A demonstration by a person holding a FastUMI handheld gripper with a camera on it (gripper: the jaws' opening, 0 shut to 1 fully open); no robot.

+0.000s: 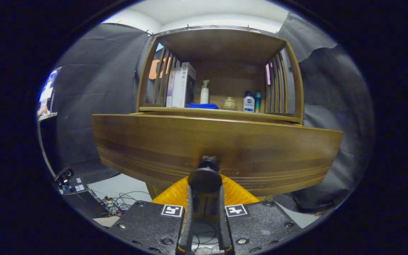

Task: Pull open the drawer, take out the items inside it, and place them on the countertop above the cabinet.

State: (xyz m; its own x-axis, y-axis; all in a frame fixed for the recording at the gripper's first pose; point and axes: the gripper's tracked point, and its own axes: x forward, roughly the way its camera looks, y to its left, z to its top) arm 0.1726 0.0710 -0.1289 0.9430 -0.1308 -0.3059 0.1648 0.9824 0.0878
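The gripper was clenched on the knob of the drawer, which stood pulled out below the countertop. Its items were hidden; unloading was likely still left.

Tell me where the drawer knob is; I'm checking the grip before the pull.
In the gripper view, the drawer knob sits at the fingertips of the gripper, low on the middle of the drawer front.
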